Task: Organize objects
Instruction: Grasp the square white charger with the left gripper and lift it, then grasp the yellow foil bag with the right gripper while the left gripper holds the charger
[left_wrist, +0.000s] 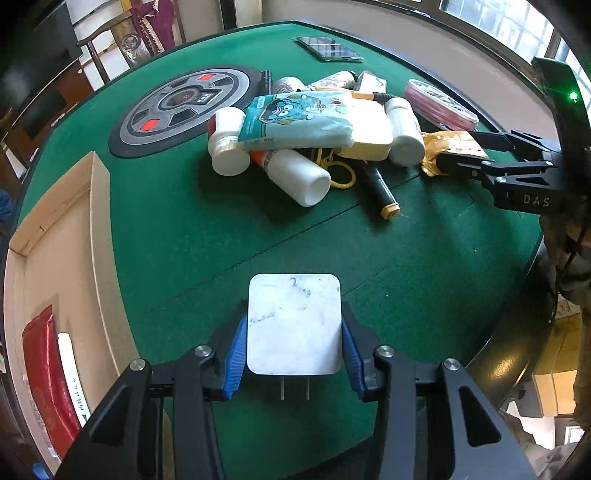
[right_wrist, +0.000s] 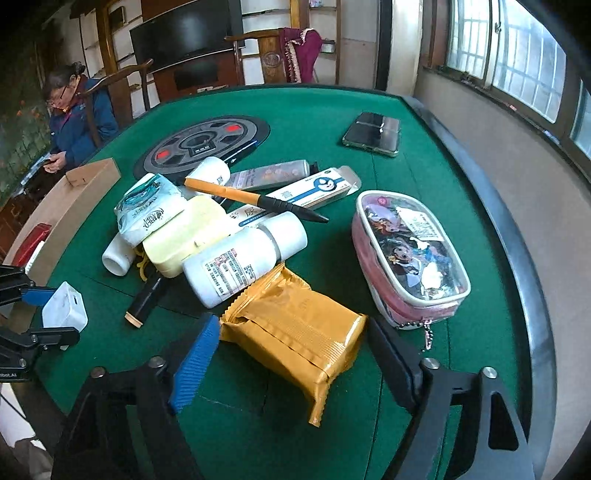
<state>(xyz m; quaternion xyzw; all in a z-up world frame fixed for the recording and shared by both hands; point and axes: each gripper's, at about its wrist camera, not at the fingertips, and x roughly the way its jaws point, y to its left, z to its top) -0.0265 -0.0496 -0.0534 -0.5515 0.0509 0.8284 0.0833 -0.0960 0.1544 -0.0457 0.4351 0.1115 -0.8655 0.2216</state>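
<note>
My left gripper (left_wrist: 293, 321) is shut on a white charger plug (left_wrist: 295, 325), its blue pads pressed on both sides and the prongs pointing back toward me, above the green table (left_wrist: 184, 240). In the right wrist view the same charger (right_wrist: 64, 308) shows at the far left in the left gripper (right_wrist: 51, 317). My right gripper (right_wrist: 291, 325) straddles a gold foil packet (right_wrist: 291, 328) lying on the table. Its blue pad sits at the packet's left edge and the black finger near its right end, with no squeeze visible. From the left wrist view the right gripper (left_wrist: 458, 147) reaches the gold packet (left_wrist: 443, 144).
A pile holds white bottles (right_wrist: 243, 262), a tissue pack (left_wrist: 295, 118), a pale yellow case (right_wrist: 184, 236), an orange-black pen (right_wrist: 255, 201) and a pink clear pouch (right_wrist: 406, 254). A cardboard box (left_wrist: 55, 221) with a red packet (left_wrist: 44, 369) stands left. A phone (right_wrist: 373, 134) lies far back. A person sits beyond the table's left side.
</note>
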